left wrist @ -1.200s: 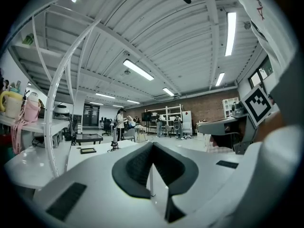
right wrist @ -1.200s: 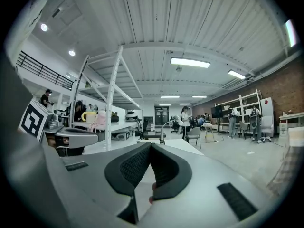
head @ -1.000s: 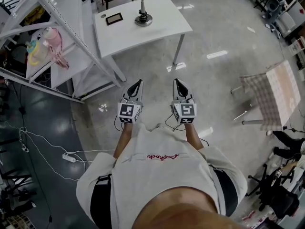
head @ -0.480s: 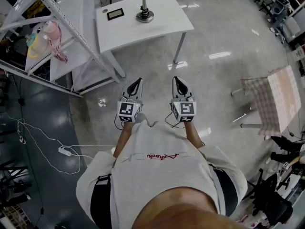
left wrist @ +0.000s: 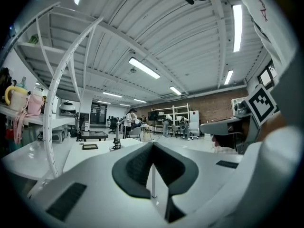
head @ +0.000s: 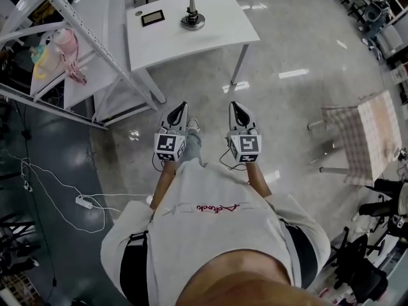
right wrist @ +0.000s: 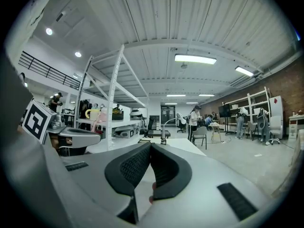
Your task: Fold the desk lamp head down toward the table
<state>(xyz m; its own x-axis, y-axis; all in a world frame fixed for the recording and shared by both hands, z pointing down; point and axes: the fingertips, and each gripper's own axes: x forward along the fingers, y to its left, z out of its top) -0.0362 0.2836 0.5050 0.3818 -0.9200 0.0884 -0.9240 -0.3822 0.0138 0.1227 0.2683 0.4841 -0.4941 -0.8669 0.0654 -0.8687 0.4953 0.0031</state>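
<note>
The desk lamp [head: 192, 21] stands on a round base near the back of the white table [head: 210, 37], its gooseneck arching up to the right and its head at the frame's top edge. Both grippers hover over the floor well short of the table, side by side and pointing at it. My left gripper [head: 183, 105] is shut and holds nothing; my right gripper [head: 234, 105] is the same. In the left gripper view the lamp [left wrist: 116, 139] is small and far beyond the shut left gripper [left wrist: 152, 144]. The right gripper view shows the lamp [right wrist: 164, 133] above the shut right gripper [right wrist: 150, 146].
A small black frame [head: 152, 18] lies on the table left of the lamp. A white shelving rack [head: 83, 43] with a pink bottle [head: 69, 53] stands at left. A checked-cloth table [head: 368, 136] is at right. Cables and a power strip [head: 83, 201] lie on the floor. People work far off.
The person has stepped forward: a trouser leg and shoe now show between the two grippers. Both grippers have drifted a little with the step and stay shut.
</note>
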